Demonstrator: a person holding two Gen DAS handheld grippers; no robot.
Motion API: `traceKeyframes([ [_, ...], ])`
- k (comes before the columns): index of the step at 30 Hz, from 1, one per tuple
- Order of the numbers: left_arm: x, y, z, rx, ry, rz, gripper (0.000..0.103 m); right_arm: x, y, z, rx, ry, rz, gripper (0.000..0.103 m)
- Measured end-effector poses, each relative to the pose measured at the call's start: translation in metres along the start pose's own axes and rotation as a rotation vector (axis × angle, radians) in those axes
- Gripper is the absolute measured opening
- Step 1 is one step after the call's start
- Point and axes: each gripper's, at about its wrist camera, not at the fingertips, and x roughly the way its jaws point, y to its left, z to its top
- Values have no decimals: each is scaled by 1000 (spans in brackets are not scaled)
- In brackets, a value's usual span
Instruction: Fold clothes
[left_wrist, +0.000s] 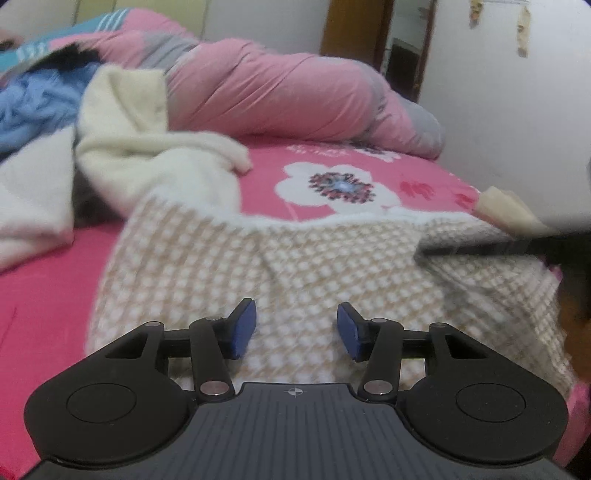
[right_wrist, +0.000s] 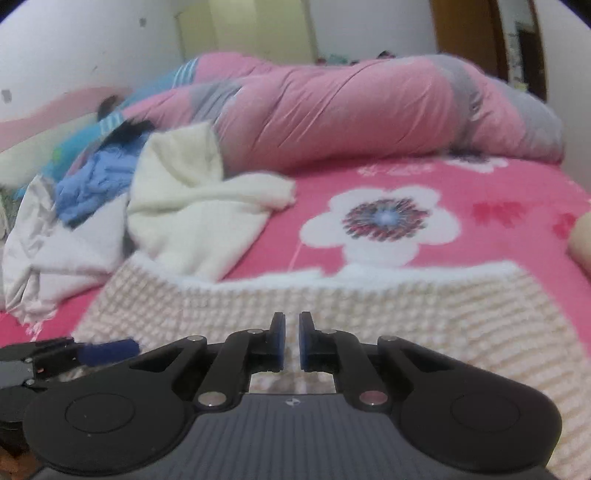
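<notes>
A beige-and-white checked knitted garment (left_wrist: 295, 266) (right_wrist: 369, 306) lies spread over the near edge of the bed. My left gripper (left_wrist: 296, 328) hovers just above its near part, open, with only the cloth below showing between its blue pads. My right gripper (right_wrist: 291, 341) is over the same garment, its pads almost together with a thin gap, and no cloth shows between them. In the left wrist view a dark finger (left_wrist: 498, 248) of the right gripper reaches in from the right over the garment's raised edge. The left gripper's blue pad (right_wrist: 107, 350) shows at the lower left of the right wrist view.
A cream fleece garment (left_wrist: 147, 158) (right_wrist: 192, 206), a blue garment (left_wrist: 33, 107) (right_wrist: 92, 181) and a white cloth (left_wrist: 33, 192) (right_wrist: 66, 251) are heaped at the left. A rolled pink duvet (left_wrist: 277, 96) (right_wrist: 351, 110) lies across the back of the pink flowered sheet (left_wrist: 369, 173).
</notes>
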Motion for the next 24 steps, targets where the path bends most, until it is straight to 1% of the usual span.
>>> traceKeyframes([
  [1, 0, 2, -1, -11, 1, 1, 49, 14, -1, -13, -10, 0, -1, 7],
  [2, -1, 5, -3, -22, 1, 1, 49, 16, 0, -16, -14, -9, -2, 7],
  [3, -2, 5, -3, -16, -4, -3, 49, 14, 0, -15, -15, -12, -5, 6],
  [5, -4, 5, -3, -4, -9, -7, 49, 2, 0, -2, 52, 16, -13, 7],
  [6, -5, 4, -4, 0, -10, -7, 49, -10, 2, 0, 62, 2, -16, 7],
  [8, -7, 5, -5, 0, -16, -14, 49, -36, 12, -1, 10, -76, -52, 7],
  [9, -6, 6, -5, -5, -18, -17, 49, -38, 13, -6, 1, -74, -68, 7],
  [10, -6, 6, -5, -10, -20, -20, 49, -37, 14, -12, -1, -62, -81, 7],
  [12, -6, 6, -4, -17, -19, -20, 49, -15, 8, -35, 10, -12, -88, 8],
  [13, -6, 6, -4, -18, -18, -20, 49, -11, 8, -43, -4, -29, -93, 8],
  [14, -8, 5, -3, -22, -19, -18, 49, -11, 9, -49, -26, -65, -99, 8],
  [17, -19, 2, 0, -29, -37, -36, 49, -23, 13, -38, 35, -54, -118, 9],
  [19, -25, -5, 4, -2, -41, -50, 49, -47, 20, -39, 46, -113, -136, 10],
  [21, -32, -13, 8, 34, -55, -64, 49, -72, 29, -52, 18, -185, -141, 10],
  [22, -36, -18, 11, 56, -67, -70, 49, -80, 32, -61, -7, -198, -159, 10],
  [24, -39, -29, 14, 67, -86, -100, 50, -71, 28, -84, -48, -127, -202, 11],
])
